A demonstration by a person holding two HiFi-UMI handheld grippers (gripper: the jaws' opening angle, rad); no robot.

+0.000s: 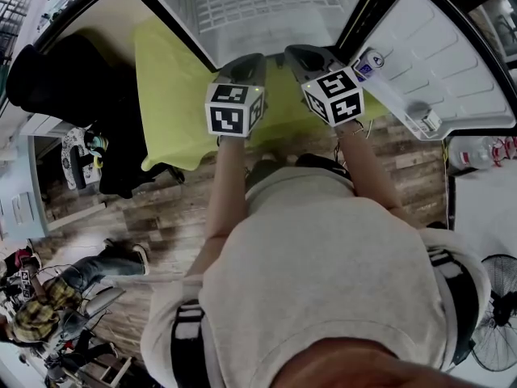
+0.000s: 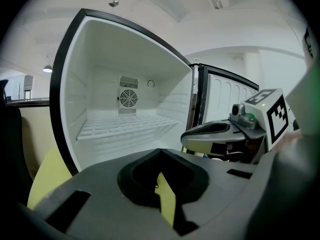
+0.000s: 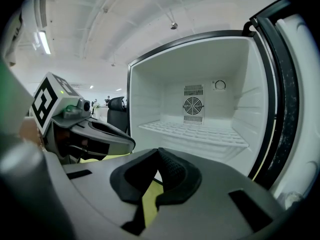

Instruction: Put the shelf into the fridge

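Two grippers hang side by side just in front of the open fridge (image 1: 174,18), both pointing into it and tilted slightly downward. The left gripper (image 1: 246,61) has its jaws together, tips meeting, with nothing between them; its own view shows only a thin slit of yellow-green below the closed tips (image 2: 160,153). The right gripper (image 1: 305,55) is closed the same way and empty, its black pads (image 3: 172,171) pressed against each other. Each gripper appears in the other's view: the right one at the left view's right edge (image 2: 210,134), the left one at the right view's left edge (image 3: 100,136). They are near each other but apart.

The shelf (image 1: 258,2), a white wire rack, already lies inside the fridge. It sits level at about mid-height and spans the compartment from the left wall to the right wall (image 2: 127,126), with its back edge at the rear wall just under the round fan grille (image 3: 193,105). Neither gripper touches it.

The door (image 1: 436,63) stands swung wide at the fridge's right side. A yellow-green mat (image 1: 170,87) lies under the fridge's front edge, on a wooden floor (image 1: 145,208).
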